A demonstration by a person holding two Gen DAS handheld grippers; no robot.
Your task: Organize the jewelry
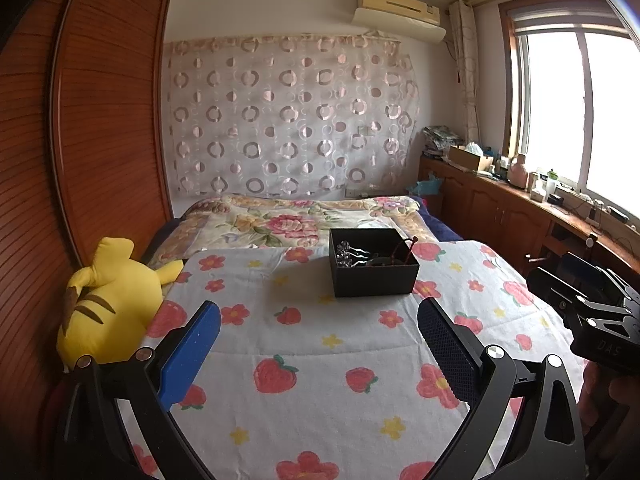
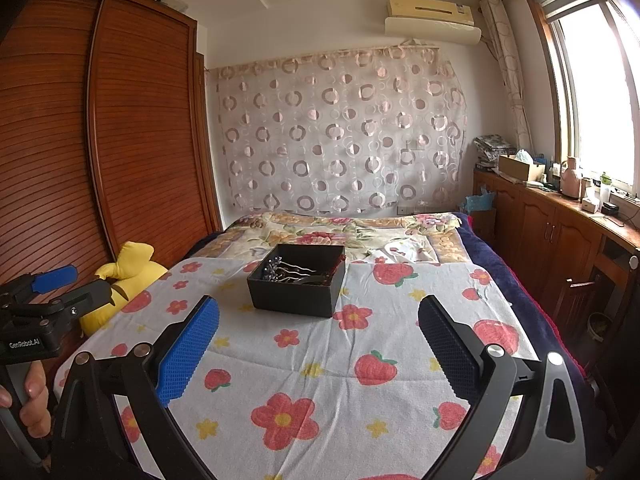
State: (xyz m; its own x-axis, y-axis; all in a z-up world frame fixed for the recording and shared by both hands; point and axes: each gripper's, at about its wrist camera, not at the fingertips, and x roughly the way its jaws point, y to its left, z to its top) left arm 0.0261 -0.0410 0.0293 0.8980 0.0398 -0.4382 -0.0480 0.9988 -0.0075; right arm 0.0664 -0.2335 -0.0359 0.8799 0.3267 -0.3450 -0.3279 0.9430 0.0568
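Jaws spread wide and gripping nothing, the left gripper (image 1: 318, 336) and the right gripper (image 2: 318, 336) hang above a bed (image 2: 500, 240), their blue rubber-textured pads well apart and clear of the cloth below. The bed fills the room's middle, covered near the camera by a soft white blanket (image 1: 320, 380) printed with red strawberries and flowers, and further back by a quilt (image 1: 280, 220) in a large rose pattern. To the left stands a tall wardrobe (image 2: 140, 120) of ribbed reddish wood with rounded door frames. A sheer curtain (image 1: 288, 120) patterned with shiny rings hangs across the far wall, under a cream air conditioner (image 1: 400, 8). Along the bright window (image 1: 580, 112) runs a low wooden cabinet (image 2: 560, 232) cluttered with small items too small to tell apart. A yellow plush toy (image 1: 108, 304) with brown stripes lies at the blanket's left edge, beside the wardrobe. The jewelry box (image 1: 372, 264), black, square and open-topped, sits on the blanket ahead of both grippers, near the seam with the quilt. Inside lie silvery wavy hairpins (image 2: 288, 272) with clear beads and a dark red string or band at the box's right wall. A hand (image 2: 34, 400) grips the left gripper's handle.
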